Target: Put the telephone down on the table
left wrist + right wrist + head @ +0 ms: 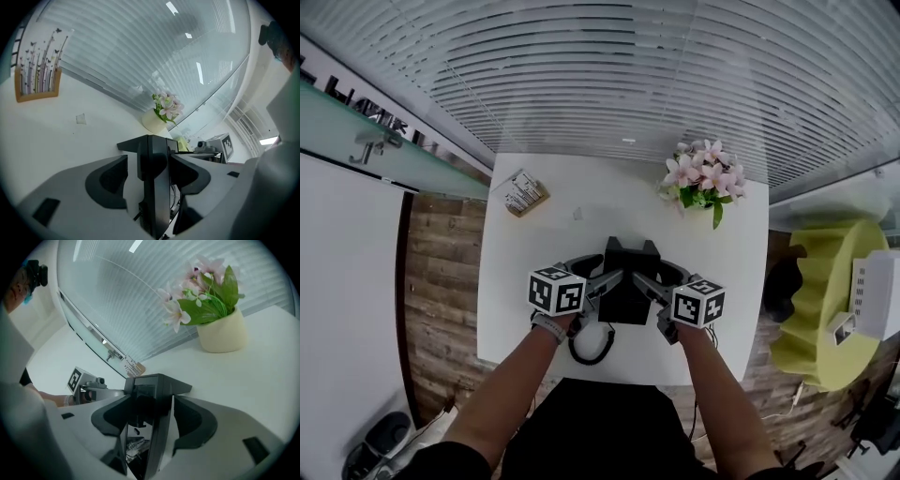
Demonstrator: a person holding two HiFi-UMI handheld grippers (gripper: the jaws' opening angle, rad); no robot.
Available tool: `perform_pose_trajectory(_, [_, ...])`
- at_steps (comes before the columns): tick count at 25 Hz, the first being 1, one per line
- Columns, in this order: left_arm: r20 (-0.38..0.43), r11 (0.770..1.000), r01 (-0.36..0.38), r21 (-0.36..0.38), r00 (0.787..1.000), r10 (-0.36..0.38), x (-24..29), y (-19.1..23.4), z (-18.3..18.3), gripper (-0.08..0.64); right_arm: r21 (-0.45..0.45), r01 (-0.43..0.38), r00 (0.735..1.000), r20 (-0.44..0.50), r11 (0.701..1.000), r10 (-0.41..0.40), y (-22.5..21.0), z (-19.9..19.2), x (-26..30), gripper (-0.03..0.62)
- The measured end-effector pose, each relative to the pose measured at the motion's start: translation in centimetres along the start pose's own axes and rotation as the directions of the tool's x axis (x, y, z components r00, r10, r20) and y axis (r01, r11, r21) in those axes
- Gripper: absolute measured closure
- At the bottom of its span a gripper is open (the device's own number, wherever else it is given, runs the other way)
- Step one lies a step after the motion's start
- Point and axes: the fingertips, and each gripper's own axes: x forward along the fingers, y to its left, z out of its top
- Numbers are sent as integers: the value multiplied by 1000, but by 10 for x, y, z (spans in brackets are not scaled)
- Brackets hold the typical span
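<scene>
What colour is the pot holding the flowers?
Cream. The pot shows best in the right gripper view.

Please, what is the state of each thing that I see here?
Left gripper: open around black desk telephone.
Right gripper: open around it too.
Telephone: unclamped, resting on white table.
Black coiled cord: loosely looped.
Pink flowers in cream pot: upright.
</scene>
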Motion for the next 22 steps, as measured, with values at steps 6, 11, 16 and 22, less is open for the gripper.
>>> perform_pose_trajectory(6, [92, 993, -14, 115, 996, 3, -46, -30, 17, 282, -93, 159, 980, 134, 983, -146, 18, 19, -44, 316])
perform_pose_trajectory(11, [171, 967, 14, 253, 984, -59, -92, -87, 36, 282, -242, 158, 965, 243, 957, -98, 86, 42, -85, 316])
perform_pose_trajectory(16, [241, 907, 8, 422, 963, -121, -138, -162, 49, 284, -394, 175, 939, 342, 902, -33, 164, 55, -131, 318])
perform_pose_trajectory(22, [294, 817, -13, 577, 936, -192, -181, -238, 47, 314, -560, 229, 910, 414, 796, 30, 237, 59, -182, 319])
